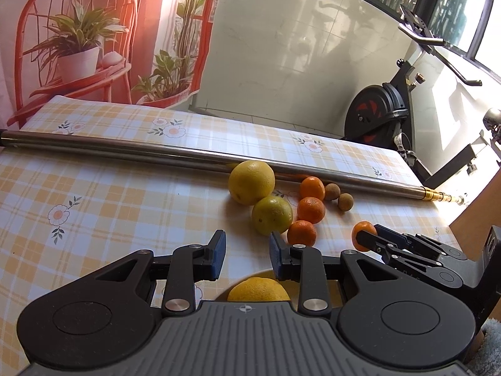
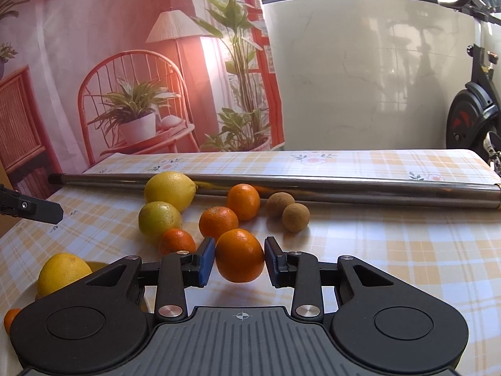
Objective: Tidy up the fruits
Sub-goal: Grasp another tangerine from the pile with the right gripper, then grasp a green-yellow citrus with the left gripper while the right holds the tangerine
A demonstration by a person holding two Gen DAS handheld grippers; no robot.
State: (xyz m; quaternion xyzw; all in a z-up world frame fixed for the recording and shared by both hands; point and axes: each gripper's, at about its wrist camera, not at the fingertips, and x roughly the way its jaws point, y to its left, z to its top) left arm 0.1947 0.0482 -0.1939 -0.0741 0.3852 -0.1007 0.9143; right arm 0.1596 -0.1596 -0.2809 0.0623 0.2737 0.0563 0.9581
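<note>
My right gripper (image 2: 240, 258) is shut on a small orange tangerine (image 2: 240, 256) and holds it just above the checked tablecloth; it also shows in the left wrist view (image 1: 361, 235). My left gripper (image 1: 247, 249) is open and empty above a yellow lemon (image 1: 258, 289) on a white plate (image 2: 22, 294). Behind lie a large lemon (image 1: 251, 181), a greenish lemon (image 1: 271, 214), three tangerines (image 1: 302, 232) and two brown longans (image 1: 345, 201).
A long steel pole (image 1: 188, 153) lies across the table behind the fruit. An exercise bike (image 1: 382, 116) stands past the table's right end. Another small tangerine (image 2: 11, 318) sits on the plate at the left edge of the right wrist view.
</note>
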